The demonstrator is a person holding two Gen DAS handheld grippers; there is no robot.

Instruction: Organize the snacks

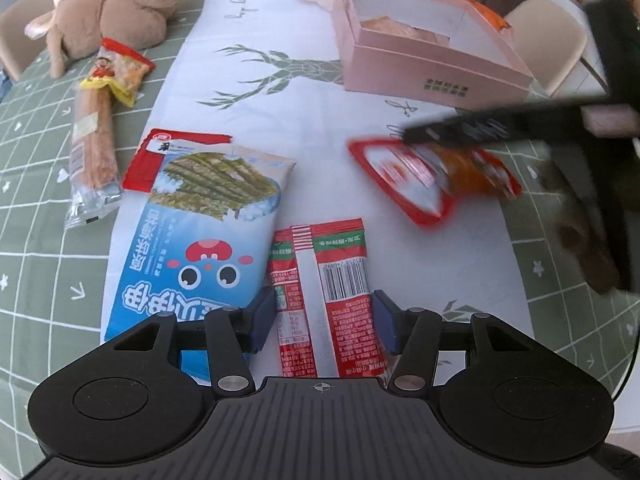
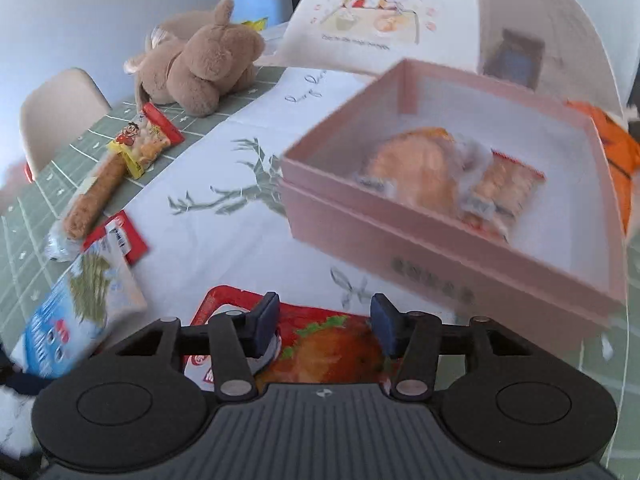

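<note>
Six snack packs lie on the tabletop (image 1: 320, 92); two sit in the pink box (image 2: 420, 232). Left fingers (image 1: 266, 320) grasp a red pack (image 1: 324, 300). Right fingers (image 2: 266, 322) grasp another red pack (image 2: 332, 344).

Both wrist views look steeply down, close over table (image 1: 304, 92); share pink box (image 2: 440, 248).

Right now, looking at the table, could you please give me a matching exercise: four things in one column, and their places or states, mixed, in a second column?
Things:
1. plush toy
2. blue seaweed bag
3. red barcode packet
4. pink box

Places or states:
a. between the fingers of the left gripper
b. has snacks inside
c. lies far left, on the green cloth
d. partly covers a small red-and-white packet

Pairs: 1-c, 2-d, 3-a, 4-b
</note>
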